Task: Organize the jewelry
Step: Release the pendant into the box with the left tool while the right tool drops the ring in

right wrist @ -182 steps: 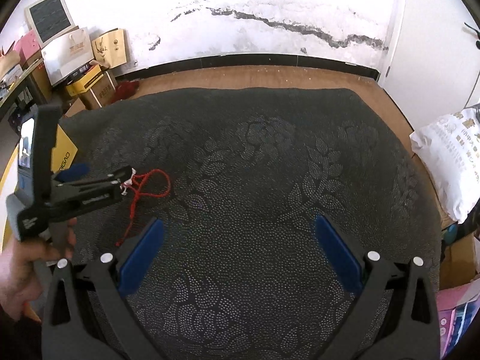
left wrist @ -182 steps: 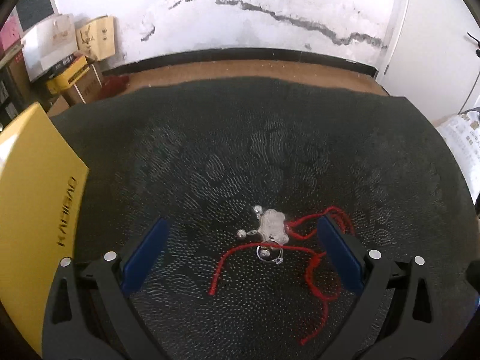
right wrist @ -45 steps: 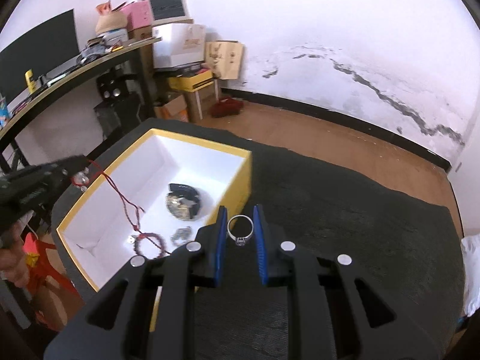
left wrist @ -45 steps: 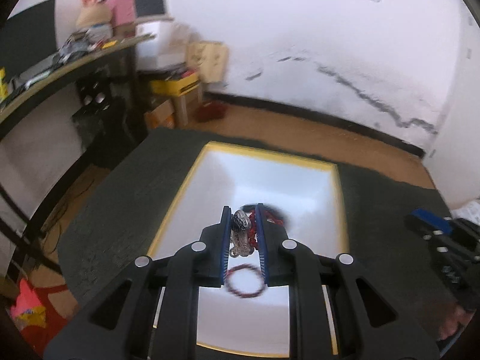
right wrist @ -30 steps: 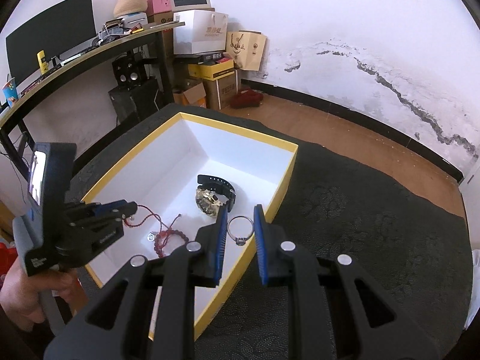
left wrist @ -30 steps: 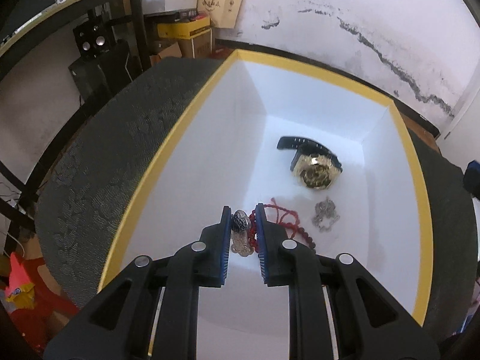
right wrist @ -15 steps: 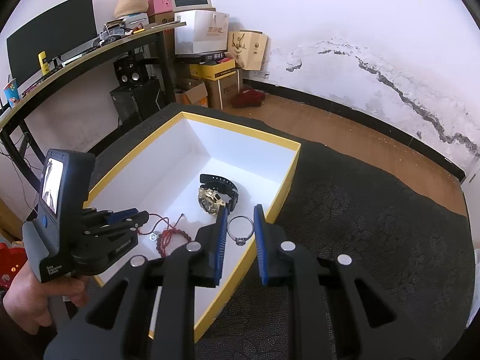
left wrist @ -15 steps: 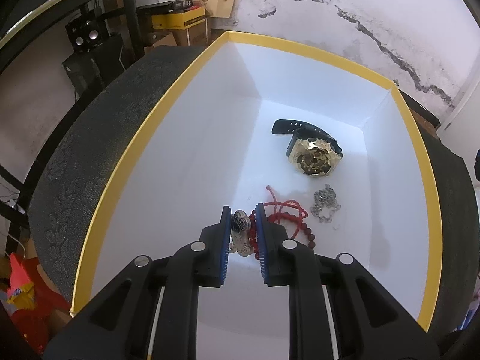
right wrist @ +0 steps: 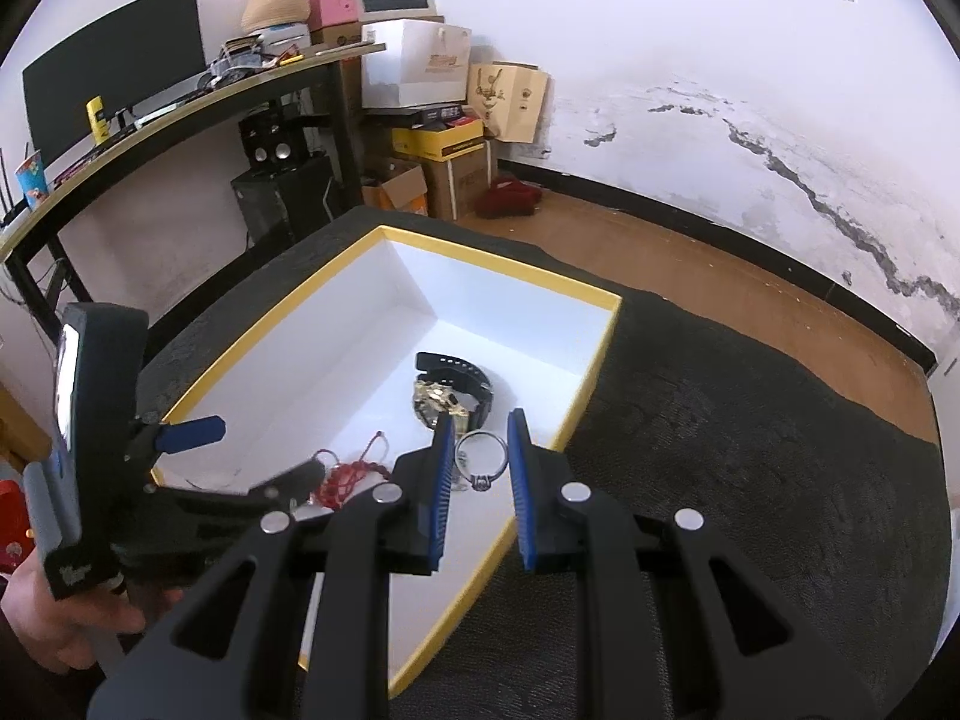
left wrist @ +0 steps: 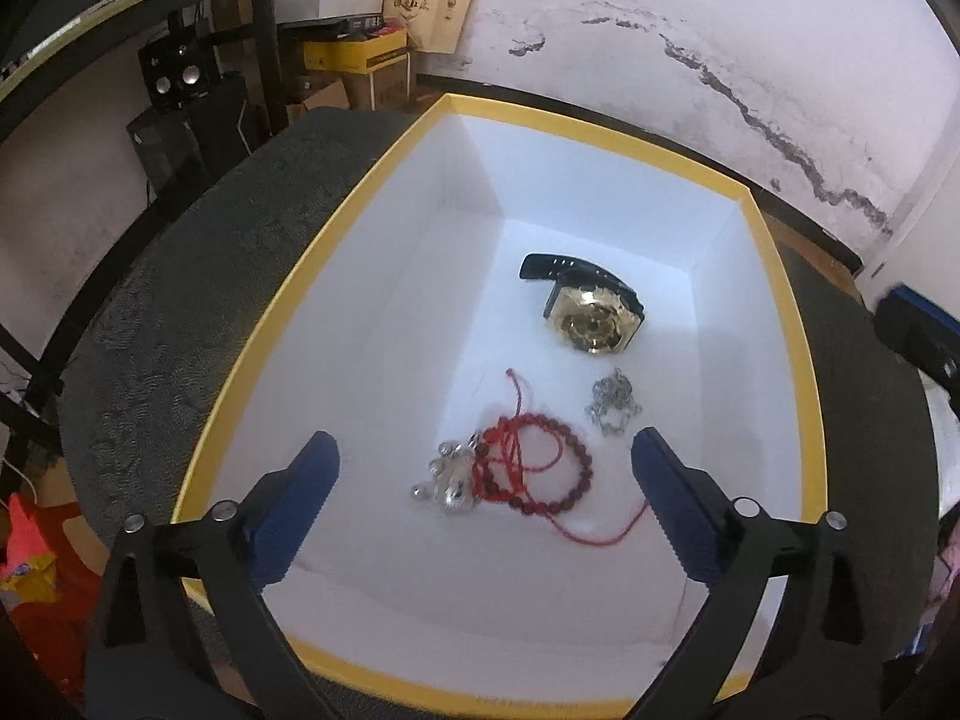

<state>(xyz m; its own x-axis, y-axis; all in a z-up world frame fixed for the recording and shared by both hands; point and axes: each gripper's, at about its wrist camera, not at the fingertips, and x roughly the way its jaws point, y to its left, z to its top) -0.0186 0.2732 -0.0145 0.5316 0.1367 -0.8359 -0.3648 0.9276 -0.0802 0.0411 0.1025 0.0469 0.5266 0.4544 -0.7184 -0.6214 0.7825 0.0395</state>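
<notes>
Left wrist view: left hand-held gripper (left wrist: 480, 480) spread wide over the yellow-rimmed box (left wrist: 252, 360), jaws just opened, nothing between the pads. Silver charm on red cord (left wrist: 456, 477) lying loose on the white floor of the box, below and between the blue pads, tangled with a dark red bead bracelet (left wrist: 558, 480). Farther in, a small silver chain piece (left wrist: 612, 408), and beyond it a gold-faced watch (left wrist: 591, 324) with a black strap near the far wall. Four pieces in the box, then, each apart from the walls.

Right wrist view: right hand-held gripper (right wrist: 478, 456) nearly closed, pinching a silver ring (right wrist: 480, 459) upright between its blue pads, poised at the right-hand rim of the box, above the dark patterned tabletop (right wrist: 750, 450). Person's hand (right wrist: 54, 618) at the lower left, gripping the handle of the left tool.

Judged progress: well along. Charm delivered and released; ring picked up but not yet in the box. Remaining: carry the ring over the rim, lower, let go. No other loose jewelry visible on the cloth in either view, so likely the last piece, though parts of the surface lie outside both views.
</notes>
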